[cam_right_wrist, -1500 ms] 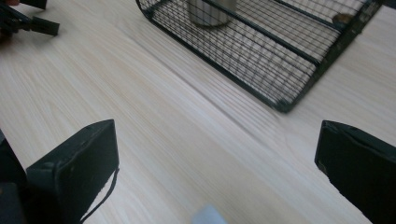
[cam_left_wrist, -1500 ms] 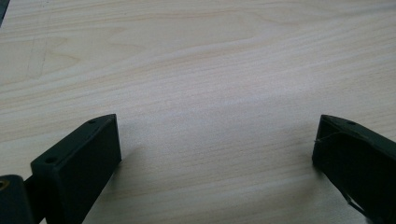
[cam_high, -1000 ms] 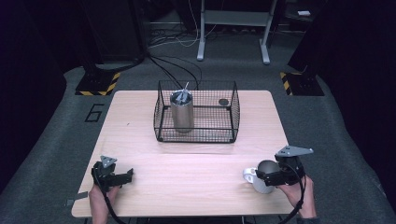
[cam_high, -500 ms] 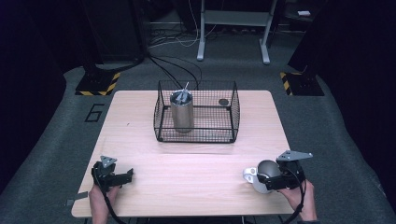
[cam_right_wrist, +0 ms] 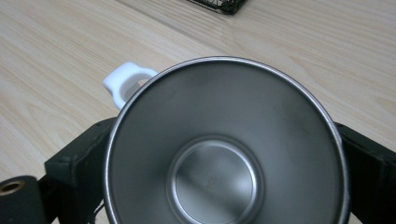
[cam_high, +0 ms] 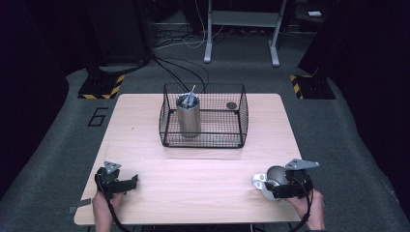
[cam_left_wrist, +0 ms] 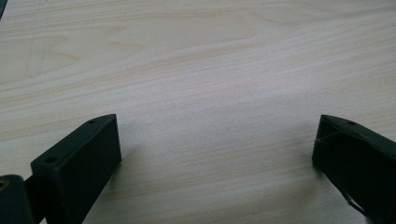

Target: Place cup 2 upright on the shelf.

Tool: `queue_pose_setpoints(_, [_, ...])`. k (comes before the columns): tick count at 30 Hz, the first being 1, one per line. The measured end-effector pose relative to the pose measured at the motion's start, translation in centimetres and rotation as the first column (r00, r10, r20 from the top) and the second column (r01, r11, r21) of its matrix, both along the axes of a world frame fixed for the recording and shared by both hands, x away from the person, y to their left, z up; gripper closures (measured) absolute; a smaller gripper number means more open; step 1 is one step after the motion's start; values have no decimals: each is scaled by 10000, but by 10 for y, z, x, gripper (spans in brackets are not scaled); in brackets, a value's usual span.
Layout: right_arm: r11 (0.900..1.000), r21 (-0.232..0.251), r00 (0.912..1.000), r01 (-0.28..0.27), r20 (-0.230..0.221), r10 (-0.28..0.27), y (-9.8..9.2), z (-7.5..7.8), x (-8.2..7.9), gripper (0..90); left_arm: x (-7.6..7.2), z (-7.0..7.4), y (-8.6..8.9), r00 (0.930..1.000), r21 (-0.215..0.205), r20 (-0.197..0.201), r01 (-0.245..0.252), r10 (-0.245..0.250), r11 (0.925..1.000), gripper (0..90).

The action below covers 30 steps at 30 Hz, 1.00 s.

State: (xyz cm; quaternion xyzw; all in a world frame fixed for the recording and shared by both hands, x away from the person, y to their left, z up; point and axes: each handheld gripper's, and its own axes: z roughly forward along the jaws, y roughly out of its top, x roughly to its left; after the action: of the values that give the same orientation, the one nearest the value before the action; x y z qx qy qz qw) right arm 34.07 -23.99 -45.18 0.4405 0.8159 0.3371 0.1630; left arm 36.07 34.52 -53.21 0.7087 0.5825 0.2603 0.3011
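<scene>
A steel cup [cam_high: 273, 177] with a white handle [cam_right_wrist: 125, 80] is at the table's front right, tipped so its empty inside [cam_right_wrist: 219, 158] faces the right gripper view's camera. My right gripper [cam_high: 270, 186] is shut on the cup, one black jaw on each side of its wall. At the front left my left gripper [cam_high: 129, 181] rests low over bare wood. In the left gripper view the left gripper [cam_left_wrist: 215, 135] is open, its jaws far apart with nothing between them.
A black wire basket [cam_high: 203, 139] stands at the middle back of the wooden table [cam_high: 203, 174]. Inside it are an upright steel tumbler [cam_high: 188, 118] with a utensil sticking out and a small dark disc [cam_high: 231, 105]. Cables and stand legs lie on the floor beyond.
My right gripper has drifted slightly toward the table's front edge with the cup in it. The left gripper has stayed where it was.
</scene>
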Motion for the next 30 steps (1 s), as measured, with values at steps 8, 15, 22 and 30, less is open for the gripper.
queue_pose_setpoints(8, [10000,78,9996,-18,277,16,5,6,-1,56,0,0,0,10000,2,4,-3,3,10000,11])
queue_pose_setpoints(15, [9998,-6,9992,-201,341,201,15,11,8,56,0,0,0,10000,18,0,7,-7,10000,11])
queue_pose_setpoints(22, [9988,-47,9982,-489,354,490,30,12,20,56,0,0,0,10000,12,2,4,-4,10000,11])
queue_pose_setpoints(30, [9969,-85,9961,-781,397,784,44,15,32,57,0,0,0,10000,15,-2,10,-10,10000,11])
